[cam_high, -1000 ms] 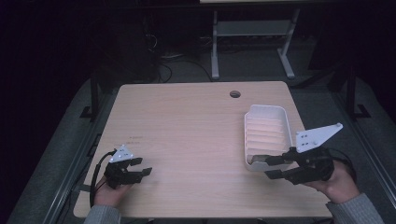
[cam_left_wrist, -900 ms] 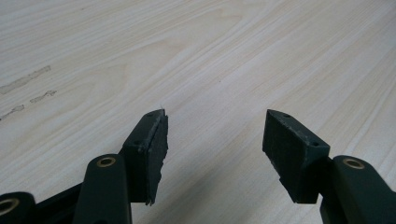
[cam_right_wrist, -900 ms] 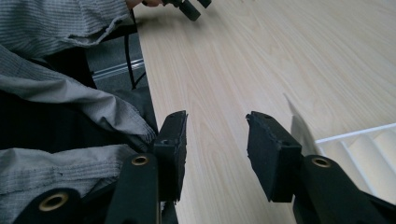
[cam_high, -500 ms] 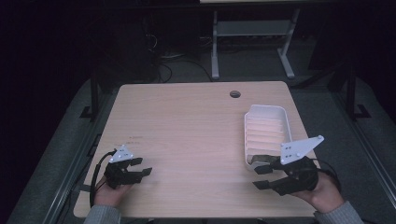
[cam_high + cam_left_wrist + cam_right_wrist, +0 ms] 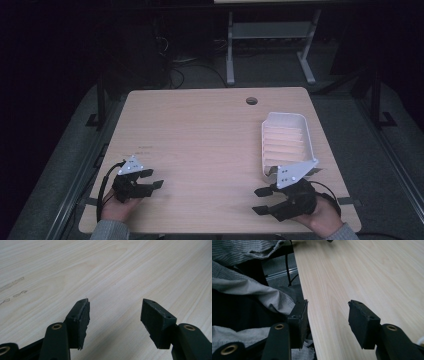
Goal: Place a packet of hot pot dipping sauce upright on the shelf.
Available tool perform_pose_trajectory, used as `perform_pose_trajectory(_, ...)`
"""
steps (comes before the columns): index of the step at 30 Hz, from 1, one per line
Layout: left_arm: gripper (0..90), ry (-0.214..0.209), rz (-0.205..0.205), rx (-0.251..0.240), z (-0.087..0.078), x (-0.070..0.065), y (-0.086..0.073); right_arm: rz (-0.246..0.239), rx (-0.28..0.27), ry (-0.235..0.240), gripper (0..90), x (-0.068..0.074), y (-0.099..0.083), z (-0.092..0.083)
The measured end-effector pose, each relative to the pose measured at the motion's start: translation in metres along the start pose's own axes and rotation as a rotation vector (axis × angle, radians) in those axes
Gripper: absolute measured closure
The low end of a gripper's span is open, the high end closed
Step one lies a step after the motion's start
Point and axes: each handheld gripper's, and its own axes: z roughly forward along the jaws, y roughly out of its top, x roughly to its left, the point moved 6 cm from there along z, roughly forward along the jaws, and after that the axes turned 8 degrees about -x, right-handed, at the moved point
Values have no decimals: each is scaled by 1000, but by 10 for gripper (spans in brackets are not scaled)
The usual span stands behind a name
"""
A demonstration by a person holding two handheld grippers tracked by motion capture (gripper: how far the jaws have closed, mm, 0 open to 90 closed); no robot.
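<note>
At the near-left corner of the wooden counter [image 5: 210,135] we saw the left gripper [image 5: 150,180], held in a hand [image 5: 117,209] w/ a grey sleeve [image 5: 107,231] at the bottom edge. Its grey three-cornered plate [image 5: 131,165] sat on top and a black cable [image 5: 104,186] looped off its left side. In the left gripper view its fingers [image 5: 81,322] stood released, well apart, w/ nothing but bare woodgrain between them, hovering low over the counter.

Mid-counter was bare wood; a round cable hole [image 5: 251,101] sat near the far edge, right of centre.

Further right lay the white ribbed tray [image 5: 285,142], lengthwise along the right side of the counter, flat on the wood, w/ nothing that we could make out inside. Its near end was just behind the right gripper's plate [image 5: 296,172]; we couldn't tell if they touched.

At the near-right corner the right gripper [image 5: 260,201] pointed left across the counter, apart from the tray. Its fingers [image 5: 299,320] had just been opening and stood released, w/ nothing between them. The right gripper view looked along the counter's near edge, w/ grey knit fabric [image 5: 249,292] at the left of it.
</note>
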Motion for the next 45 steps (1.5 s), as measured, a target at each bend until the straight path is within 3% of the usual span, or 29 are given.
perform_pose_trajectory(27,384,-14,24,7,2,-6,1,-19,93,61,397,7,-18,85)
perform_pose_trajectory(45,375,-25,37,6,4,-11,2,-5,129,75,367,11,-35,117)
